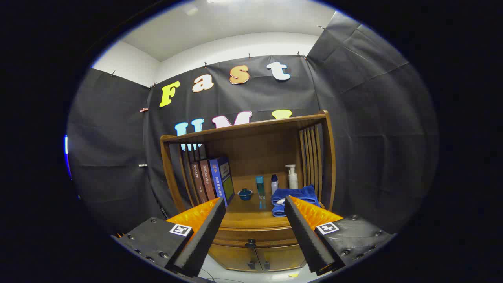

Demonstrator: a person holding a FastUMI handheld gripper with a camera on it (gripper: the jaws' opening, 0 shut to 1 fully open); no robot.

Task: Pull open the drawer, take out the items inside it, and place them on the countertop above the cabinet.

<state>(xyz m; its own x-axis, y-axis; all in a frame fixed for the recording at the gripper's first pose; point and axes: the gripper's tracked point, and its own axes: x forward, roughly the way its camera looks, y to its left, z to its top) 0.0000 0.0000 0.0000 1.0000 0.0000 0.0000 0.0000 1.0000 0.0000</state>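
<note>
Approach step judged in hand: gripper (254, 204) is held wide open, empty, well short of the cabinet (251, 157). Drawer (255, 236) is seen shut under its countertop (251, 214); knob (250, 243) should be gripped next.

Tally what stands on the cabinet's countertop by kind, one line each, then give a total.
Books: 3, upright by the slatted side
Bottles: 3, one a pump bottle
Small blue bowl: 1
Folded blue towel: 1
Total: 8
The tongs stand open, holding nothing, above the closed drawer's knob.
</note>
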